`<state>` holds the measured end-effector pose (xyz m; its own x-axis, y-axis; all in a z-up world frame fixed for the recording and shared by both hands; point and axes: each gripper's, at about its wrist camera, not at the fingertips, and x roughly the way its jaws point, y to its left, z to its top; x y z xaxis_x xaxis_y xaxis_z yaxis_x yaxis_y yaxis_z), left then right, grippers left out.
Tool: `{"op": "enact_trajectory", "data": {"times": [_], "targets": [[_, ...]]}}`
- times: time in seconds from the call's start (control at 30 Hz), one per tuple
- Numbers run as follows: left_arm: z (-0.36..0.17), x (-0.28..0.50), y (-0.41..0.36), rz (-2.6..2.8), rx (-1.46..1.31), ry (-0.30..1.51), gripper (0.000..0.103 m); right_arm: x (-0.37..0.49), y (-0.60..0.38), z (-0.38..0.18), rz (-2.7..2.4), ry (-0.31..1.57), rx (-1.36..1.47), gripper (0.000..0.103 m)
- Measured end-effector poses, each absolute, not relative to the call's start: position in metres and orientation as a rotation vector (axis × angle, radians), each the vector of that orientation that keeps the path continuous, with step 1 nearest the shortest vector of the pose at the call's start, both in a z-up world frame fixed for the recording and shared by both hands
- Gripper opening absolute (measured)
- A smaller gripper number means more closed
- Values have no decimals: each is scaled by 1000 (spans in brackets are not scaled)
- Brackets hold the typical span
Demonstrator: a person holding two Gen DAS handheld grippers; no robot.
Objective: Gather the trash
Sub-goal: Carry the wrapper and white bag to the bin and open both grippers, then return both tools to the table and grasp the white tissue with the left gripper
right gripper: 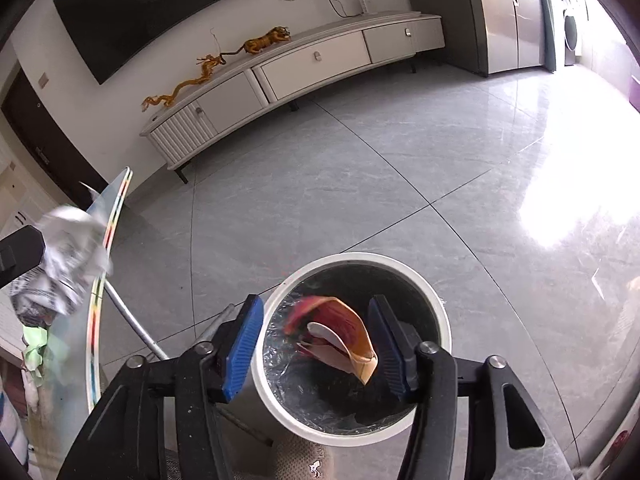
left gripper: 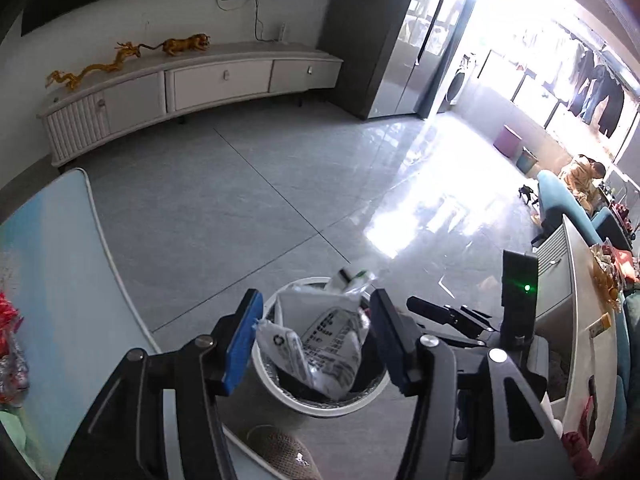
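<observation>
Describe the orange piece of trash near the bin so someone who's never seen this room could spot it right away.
Find the white round bin on the grey tiled floor, in front of the long white TV cabinet. Over its dark, liner-wrapped opening sits a curled orange and red wrapper, between the right gripper's blue jaws. It is the only warm-coloured thing there.

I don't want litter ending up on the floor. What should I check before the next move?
1. White round trash bin sits under the right gripper: ok.
2. Right jaws open: ok.
3. Orange-red folded wrapper is within the bin's rim outline: ok. Whether it has landed: cannot tell, it is blurred.
4. Left gripper is over the bin: ok.
5. White printed plastic wrapper is released from the left gripper: cannot tell.
</observation>
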<state>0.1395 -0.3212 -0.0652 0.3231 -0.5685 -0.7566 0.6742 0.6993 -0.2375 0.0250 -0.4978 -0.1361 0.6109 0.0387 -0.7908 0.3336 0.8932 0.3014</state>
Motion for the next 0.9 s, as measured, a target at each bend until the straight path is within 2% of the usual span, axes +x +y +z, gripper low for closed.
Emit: {"op": "enact_trajectory", "data": {"times": [0.03,0.1,0.43,0.83,0.9], "targets": [[-69,142,-327,-823,125,950,59,25,-499,-137,-188,906,450,63],[-72,146,-336,-828,120,968,65,24,-504,-137,-209,906,455,64],[-41,142,-313,-764,124,883,66,-2,-526,-117,-293,843,453,65],[7,118,-187,-587,74,715,66,-21,-487,-32,-272,663,405,65],[11,111,-158,-543,56,691,72,-22,-474,-18,-258,635,392,65]]}}
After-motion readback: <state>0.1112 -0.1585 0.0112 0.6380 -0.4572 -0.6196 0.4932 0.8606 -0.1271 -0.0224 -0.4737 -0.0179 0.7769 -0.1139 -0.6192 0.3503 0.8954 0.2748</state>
